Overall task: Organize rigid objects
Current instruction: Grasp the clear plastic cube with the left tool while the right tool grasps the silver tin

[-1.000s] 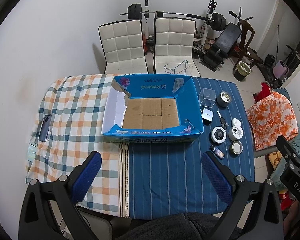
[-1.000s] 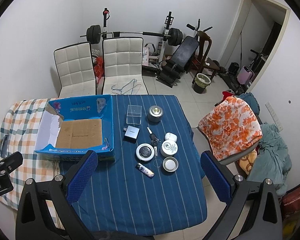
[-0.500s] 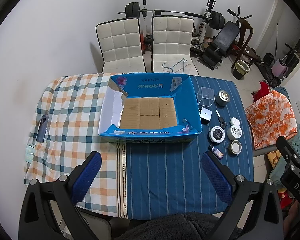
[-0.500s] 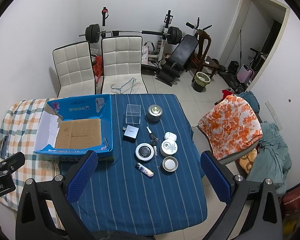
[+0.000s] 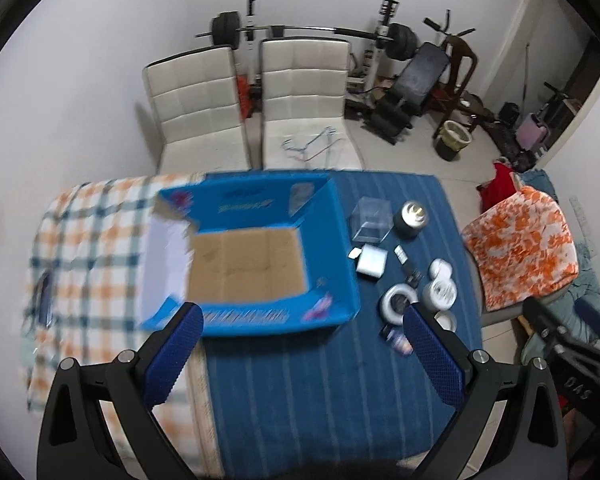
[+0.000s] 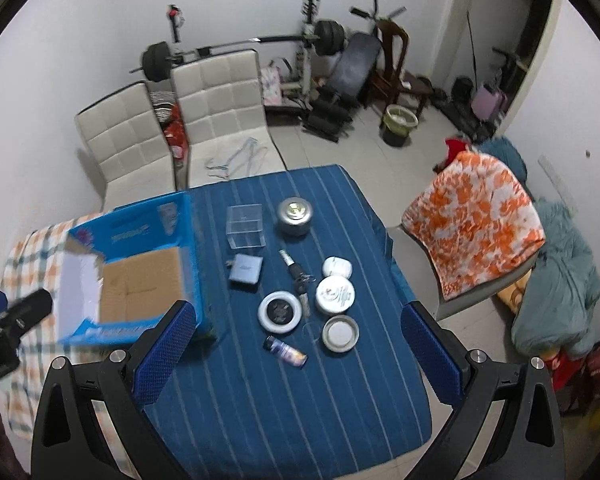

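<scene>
While both grippers, left (image 5: 302,354) and right (image 6: 296,350), hover high over the table (image 6: 284,400) with jaws spread and empty, the small items (image 6: 280,312) lie clustered beside the open box (image 6: 140,276), apparently awaiting sorting into it.

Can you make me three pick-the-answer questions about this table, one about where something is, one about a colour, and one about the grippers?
1. Where is the clear plastic cube?
A. inside the box
B. on the blue striped cloth, beside the box
C. on a chair

2. What colour are the walls of the open cardboard box?
A. blue
B. red
C. green

3. What is the right gripper doing?
A. squeezing a jar
B. holding keys
C. open, holding nothing

Answers: 1 B, the cube sits on the cloth right of the box. 2 A, its sides are blue. 3 C, its fingers are spread apart with nothing between them.
</scene>
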`<state>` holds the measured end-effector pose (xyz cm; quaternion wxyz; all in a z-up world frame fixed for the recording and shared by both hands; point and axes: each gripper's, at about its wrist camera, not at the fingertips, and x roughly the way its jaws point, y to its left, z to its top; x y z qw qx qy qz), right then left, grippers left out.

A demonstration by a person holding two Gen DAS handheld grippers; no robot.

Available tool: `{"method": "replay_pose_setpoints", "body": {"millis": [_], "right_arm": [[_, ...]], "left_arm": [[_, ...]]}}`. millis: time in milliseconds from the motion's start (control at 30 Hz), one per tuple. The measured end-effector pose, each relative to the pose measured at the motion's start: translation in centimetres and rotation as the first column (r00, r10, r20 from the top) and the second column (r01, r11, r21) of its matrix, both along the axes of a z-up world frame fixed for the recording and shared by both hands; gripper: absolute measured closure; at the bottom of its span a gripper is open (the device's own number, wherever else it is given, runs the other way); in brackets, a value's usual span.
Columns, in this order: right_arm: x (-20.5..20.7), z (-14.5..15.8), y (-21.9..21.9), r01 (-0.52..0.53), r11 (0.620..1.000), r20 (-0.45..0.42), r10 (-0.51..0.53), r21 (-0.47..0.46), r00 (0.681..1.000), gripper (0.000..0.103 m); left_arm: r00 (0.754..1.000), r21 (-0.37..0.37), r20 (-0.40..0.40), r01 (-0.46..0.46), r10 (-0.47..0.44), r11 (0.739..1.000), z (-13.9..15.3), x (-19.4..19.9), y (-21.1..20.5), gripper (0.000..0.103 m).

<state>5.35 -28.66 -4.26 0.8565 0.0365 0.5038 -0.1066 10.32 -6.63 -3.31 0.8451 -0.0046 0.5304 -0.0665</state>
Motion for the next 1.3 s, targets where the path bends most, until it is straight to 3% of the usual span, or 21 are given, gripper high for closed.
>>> {"method": "replay_pose_setpoints", "body": {"millis": [167,300,433,600,700,833,900,1100,1300], "right_arm": [[8.8,-6.1,-4.6,0.031,0.996,-0.063,-0.026,0.081,0.998,0.0],[16.9,-12.9,-7.2,0.063,0.985,-0.147,-0.04,0.159,0.988,0.0],[24.2,-19.7,-8.9,0.086,0.982,-0.23,-0.046,0.166,0.972,0.002],[30.3,-27.7,-9.7,0.134,0.962,-0.369,-0.037,0.239,0.929,0.006],[31.8,-30.6,-10.1,0.165,0.943,-0.417,-0.031,0.288,0.908,0.008],[33.0,-33.7,-10.0,0.161,0.93,-0.456,0.007,0.33,0.89,0.024],[33.0,-34.2,-10.5,0.158,0.929,-0.455,0.012,0.334,0.891,0.024],[31.7,-34.6,-14.1,0.149,0.964,-0.497,-0.02,0.221,0.867,0.024],[30.0,-35.0,-16.9,0.168,0.955,-0.518,-0.017,0.246,0.855,0.024]], "left_arm": [[0.996,-0.028,-0.082,0.029,-0.031,0.999,-4.5,7.6,-4.1,0.0],[0.985,0.021,-0.17,0.036,-0.032,0.999,-9.7,14.0,-7.6,0.0],[0.967,0.095,-0.256,0.032,-0.007,0.995,-15.3,20.3,-10.5,0.0],[0.951,0.148,-0.309,0.035,0.013,0.988,-18.8,24.5,-12.3,0.0],[0.945,0.167,-0.326,0.043,0.014,0.985,-20.2,26.3,-13.1,0.0],[0.935,0.165,-0.354,0.063,-0.001,0.984,-21.3,27.7,-14.2,0.0],[0.928,0.154,-0.372,0.074,-0.012,0.985,-21.6,28.1,-15.0,0.0],[0.917,0.133,-0.398,0.096,-0.035,0.986,-22.7,28.0,-17.4,0.0],[0.883,0.149,-0.467,0.144,-0.059,0.978,-26.3,27.3,-19.5,0.0]]}}
